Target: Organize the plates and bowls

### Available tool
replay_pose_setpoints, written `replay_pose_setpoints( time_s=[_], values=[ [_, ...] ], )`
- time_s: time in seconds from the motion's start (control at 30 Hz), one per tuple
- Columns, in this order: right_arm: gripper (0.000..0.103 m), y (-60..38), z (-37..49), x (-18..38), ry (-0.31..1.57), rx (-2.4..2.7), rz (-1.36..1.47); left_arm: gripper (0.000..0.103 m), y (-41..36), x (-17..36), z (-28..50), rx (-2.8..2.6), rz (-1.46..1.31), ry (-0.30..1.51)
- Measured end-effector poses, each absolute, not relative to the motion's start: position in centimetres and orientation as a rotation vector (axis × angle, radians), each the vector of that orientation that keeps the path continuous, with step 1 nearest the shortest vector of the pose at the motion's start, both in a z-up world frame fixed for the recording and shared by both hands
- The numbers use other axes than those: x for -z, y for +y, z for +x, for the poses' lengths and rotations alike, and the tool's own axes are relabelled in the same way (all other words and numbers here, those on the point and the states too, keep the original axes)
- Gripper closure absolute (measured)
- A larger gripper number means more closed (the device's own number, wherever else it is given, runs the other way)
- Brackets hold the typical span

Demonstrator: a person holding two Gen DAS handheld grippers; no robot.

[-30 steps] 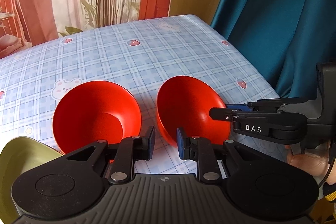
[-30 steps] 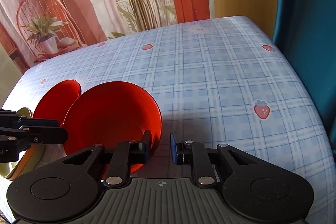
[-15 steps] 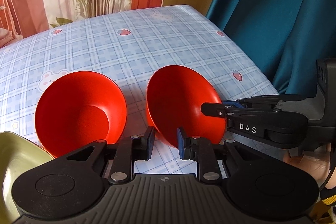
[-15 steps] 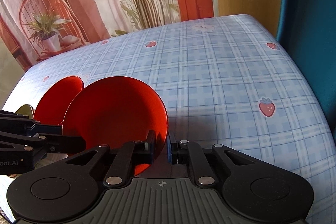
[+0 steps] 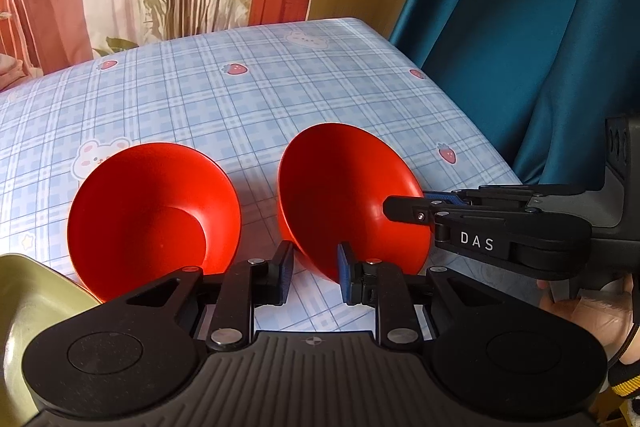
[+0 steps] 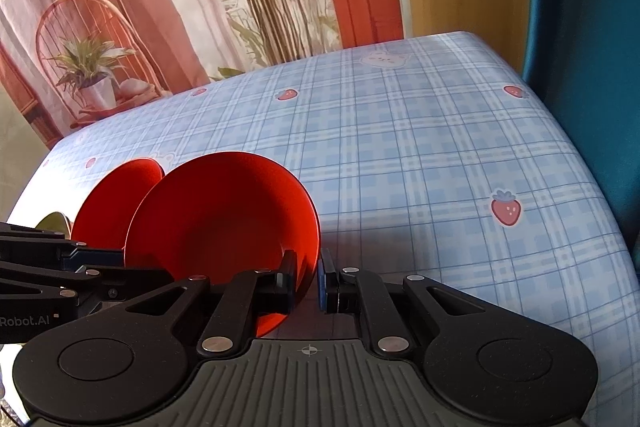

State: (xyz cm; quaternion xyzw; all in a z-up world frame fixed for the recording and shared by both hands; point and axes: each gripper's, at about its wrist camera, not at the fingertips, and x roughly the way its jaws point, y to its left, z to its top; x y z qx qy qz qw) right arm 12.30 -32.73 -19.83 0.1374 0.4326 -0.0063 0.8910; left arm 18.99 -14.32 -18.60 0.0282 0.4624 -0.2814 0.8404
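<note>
The right red bowl [image 6: 224, 219] sits near the tabletop's [image 6: 400, 155] front edge, tilted so its opening faces left and up; its lower rim is hidden behind the right gripper [image 6: 308, 277], whose jaws pinch that rim. The left gripper [image 5: 312, 273] hangs open at the bowl's near side. Beside it lies the left red bowl [image 5: 154, 217], and a green dish [image 5: 28, 311] is cut off at the front left corner.

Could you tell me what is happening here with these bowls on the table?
A person is sorting dishes with two handheld claws. The right claw is shut on the rim of the right red bowl, which is tilted on the checked tablecloth. The left claw is open, just in front of that bowl. A second red bowl and a green dish lie further left.
</note>
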Motion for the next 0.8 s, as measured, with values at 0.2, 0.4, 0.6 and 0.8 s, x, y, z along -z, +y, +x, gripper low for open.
replay_pose_setpoints(
  time_s=[0.2, 0.4, 0.6, 0.8],
  values=[
    [0.093, -32.6, 12.5, 18.5, 0.875, 0.015, 0.279, 0.079, -14.0, 17.6, 18.7, 0.599, 0.055, 0.946],
    [0.093, -31.9, 12.8, 17.2, 0.858, 0.010, 0.266, 0.079, -13.1, 16.4, 18.4, 0.595, 0.041, 0.911],
    [0.093, -30.8, 13.4, 16.0, 0.843, -0.001, 0.253, 0.079, -12.2, 15.5, 18.3, 0.586, 0.026, 0.882],
    [0.093, -29.3, 14.1, 15.2, 0.840, -0.016, 0.236, 0.079, -11.0, 15.3, 18.2, 0.569, 0.005, 0.869]
  ],
)
